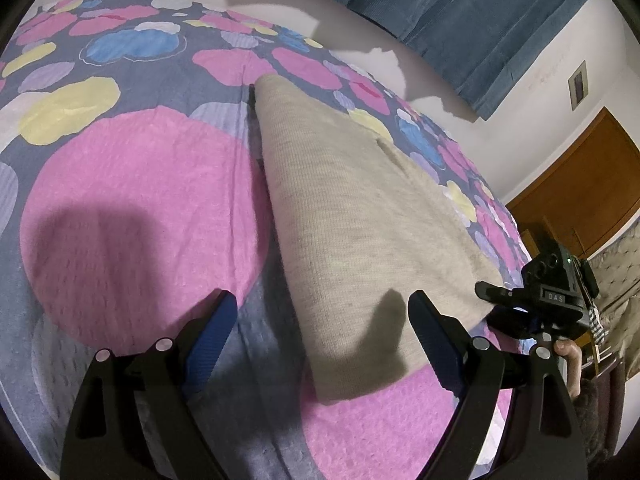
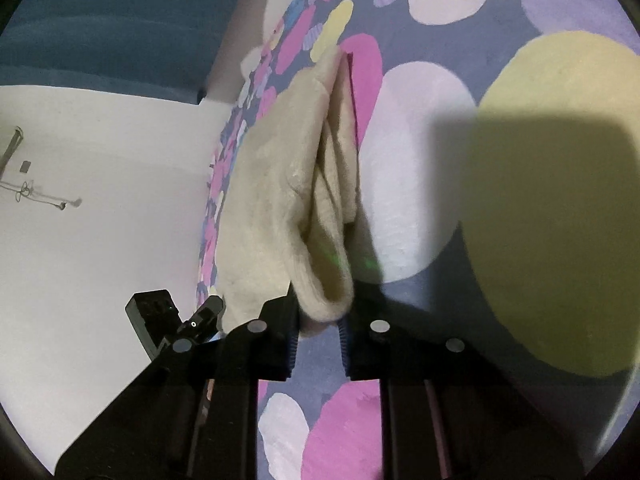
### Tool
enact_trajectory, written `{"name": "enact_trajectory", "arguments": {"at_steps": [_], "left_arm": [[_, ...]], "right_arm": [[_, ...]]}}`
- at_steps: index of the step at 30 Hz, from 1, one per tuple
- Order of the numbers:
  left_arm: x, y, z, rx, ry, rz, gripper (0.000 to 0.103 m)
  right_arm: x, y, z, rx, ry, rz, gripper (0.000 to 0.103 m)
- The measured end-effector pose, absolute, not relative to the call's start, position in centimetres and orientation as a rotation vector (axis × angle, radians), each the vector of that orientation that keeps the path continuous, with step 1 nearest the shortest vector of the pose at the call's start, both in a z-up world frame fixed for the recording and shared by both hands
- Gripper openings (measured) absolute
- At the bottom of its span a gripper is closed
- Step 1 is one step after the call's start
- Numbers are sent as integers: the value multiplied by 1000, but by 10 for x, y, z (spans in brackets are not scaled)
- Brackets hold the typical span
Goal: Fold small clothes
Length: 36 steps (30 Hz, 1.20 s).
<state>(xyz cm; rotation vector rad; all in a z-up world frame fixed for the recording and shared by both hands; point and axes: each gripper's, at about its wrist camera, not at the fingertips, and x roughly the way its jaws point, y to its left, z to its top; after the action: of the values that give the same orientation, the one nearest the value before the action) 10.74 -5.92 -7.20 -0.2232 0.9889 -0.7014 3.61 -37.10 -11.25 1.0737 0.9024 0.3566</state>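
A bedspread (image 1: 140, 208) printed with pink, yellow, blue and lilac blobs covers the whole work surface. Behind it are a white wall (image 1: 520, 40) and a blue curtain (image 1: 480, 12), with a brown door (image 1: 592, 168) off to the right. The bed's far edge curves along the wall, and its right edge drops away just past the cloth. To the left of the cloth the spread lies wide and bare.

The cloth (image 1: 352, 208) is beige knit, folded into a long flat wedge that narrows toward the wall. Its near corner lies between the left gripper's (image 1: 320, 320) blue-padded fingers (image 1: 216, 328), which stand wide apart over it, pressing on nothing.

The right gripper (image 2: 320, 320) has its jaws drawn close, pinching the cloth's corner, which bulges in a rounded fold between the pads. From this side the layers show: the cloth opens into several soft folds along one edge, something the left view, looking on the smooth top face, hides.

The left view shows the right gripper (image 1: 532, 304) at the cloth's right edge, beside a fingertip (image 1: 568, 360) of the person. The right view in turn shows the left gripper's tip (image 2: 204, 312) low at the left against the wall.
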Motion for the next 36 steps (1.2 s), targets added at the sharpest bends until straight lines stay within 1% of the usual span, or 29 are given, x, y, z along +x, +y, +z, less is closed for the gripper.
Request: {"name": "enact_trajectory", "arguments": {"at_steps": [4,11,14,16,17,19,20,22,23,25,27,32,36], "left_arm": [[108,-60,-72,-211,989,-695,86],[104,-64,-69,-176,980,-673,86],[101,-65,-68,-149,974,-650,86],[97,-65,-67,-126,970,-630,86],[96,-66,-66,-115,968,-621,86],[90,-66,-65,-91,962,-597,86],[87,-67,-64,-78,958,-582,86],[81,-65,-61,-58,946,-551,86],[78,-64,-60,-51,938,-531,86],[73,-62,-58,-46,925,-493,86],[68,-59,-57,-47,922,-465,86],[53,-58,-48,-22,881,-400,86],[42,-61,-40,31,835,-357,86]], "right_arm": [[38,-372,-112,1074,895,342,14],[31,-379,-114,1102,875,320,15],[29,-380,-112,1118,858,324,21],[27,-380,-110,1120,846,327,29],[26,-380,-109,1119,841,329,31],[23,-379,-105,1110,825,339,41],[22,-378,-103,1100,819,342,44],[20,-372,-95,1039,816,321,58],[19,-368,-90,999,816,307,60],[17,-360,-83,926,818,263,71],[16,-348,-77,829,822,209,76],[16,-319,-69,643,835,117,80],[17,-310,-66,566,840,64,82]]}}
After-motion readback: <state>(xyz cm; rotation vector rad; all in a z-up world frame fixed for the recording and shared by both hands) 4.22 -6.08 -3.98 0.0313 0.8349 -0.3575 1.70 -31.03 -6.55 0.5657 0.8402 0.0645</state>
